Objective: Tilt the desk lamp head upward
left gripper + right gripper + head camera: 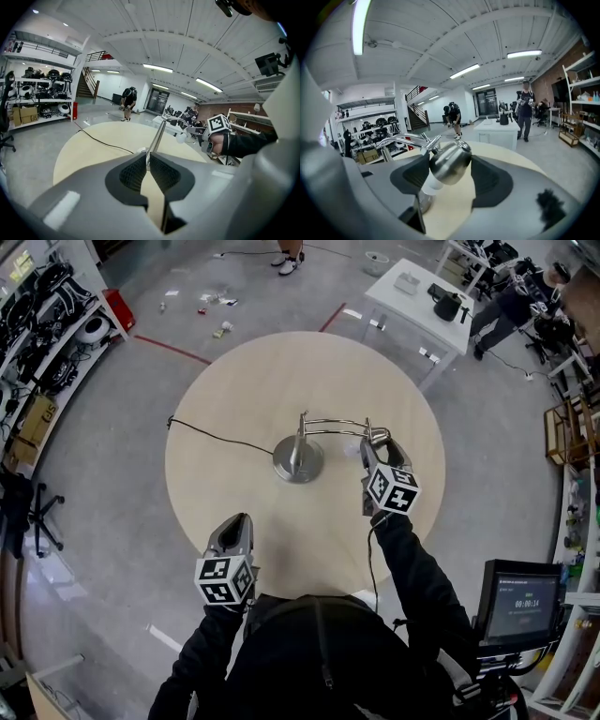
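A chrome desk lamp stands on the round wooden table [244,390], with its round base [298,461] near the middle. Its curved arm [333,425] reaches right to the lamp head [376,438]. My right gripper [377,448] is shut on that head. In the right gripper view the shiny head [451,161] fills the gap between the pads, white bulb end pointing down-left. My left gripper [234,523] hovers near the table's front edge, shut and holding nothing. In the left gripper view its pads [133,172] meet in front of the lamp pole [157,137].
A black cord [217,436] runs from the lamp base to the table's left edge. A white table [412,298] with dark items stands far right, and shelving [47,315] lines the left. A monitor [517,601] sits at lower right. People stand in the background.
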A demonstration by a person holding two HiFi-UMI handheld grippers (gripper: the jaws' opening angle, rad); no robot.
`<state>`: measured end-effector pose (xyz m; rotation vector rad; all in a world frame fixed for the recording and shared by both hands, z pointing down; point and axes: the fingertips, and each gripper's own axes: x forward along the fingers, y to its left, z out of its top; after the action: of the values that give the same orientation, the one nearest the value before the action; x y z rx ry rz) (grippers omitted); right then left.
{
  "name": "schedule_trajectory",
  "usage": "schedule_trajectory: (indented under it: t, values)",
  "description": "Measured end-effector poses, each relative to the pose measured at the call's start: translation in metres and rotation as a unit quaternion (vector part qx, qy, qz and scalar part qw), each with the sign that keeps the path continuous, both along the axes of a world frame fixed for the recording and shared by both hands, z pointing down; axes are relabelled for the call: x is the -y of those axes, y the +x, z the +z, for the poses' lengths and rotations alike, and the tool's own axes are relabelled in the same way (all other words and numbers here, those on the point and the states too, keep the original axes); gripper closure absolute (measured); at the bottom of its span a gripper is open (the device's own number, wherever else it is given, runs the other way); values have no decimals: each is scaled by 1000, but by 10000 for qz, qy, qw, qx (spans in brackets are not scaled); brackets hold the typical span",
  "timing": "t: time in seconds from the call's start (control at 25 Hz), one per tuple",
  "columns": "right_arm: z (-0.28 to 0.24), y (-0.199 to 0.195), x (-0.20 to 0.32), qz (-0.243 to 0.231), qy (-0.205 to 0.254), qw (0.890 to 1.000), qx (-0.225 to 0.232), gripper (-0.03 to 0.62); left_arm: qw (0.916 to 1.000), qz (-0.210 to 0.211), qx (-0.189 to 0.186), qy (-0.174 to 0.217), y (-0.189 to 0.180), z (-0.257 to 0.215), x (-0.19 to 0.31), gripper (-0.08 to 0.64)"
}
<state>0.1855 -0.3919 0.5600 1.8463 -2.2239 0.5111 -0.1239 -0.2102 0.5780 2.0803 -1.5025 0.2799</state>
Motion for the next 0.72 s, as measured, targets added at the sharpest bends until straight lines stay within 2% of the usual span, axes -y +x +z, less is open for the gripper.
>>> schedule_trajectory:
  t: [0.32,0.72]
  values:
    - [-41,-4,-5,-186,416,9964,-709,307,10000,47,-30,66,-1,-7,3,531]
    - [-71,-10,-7,-438,825,9862,-1365,310,9998,110,-28,156,1,-7,15,531]
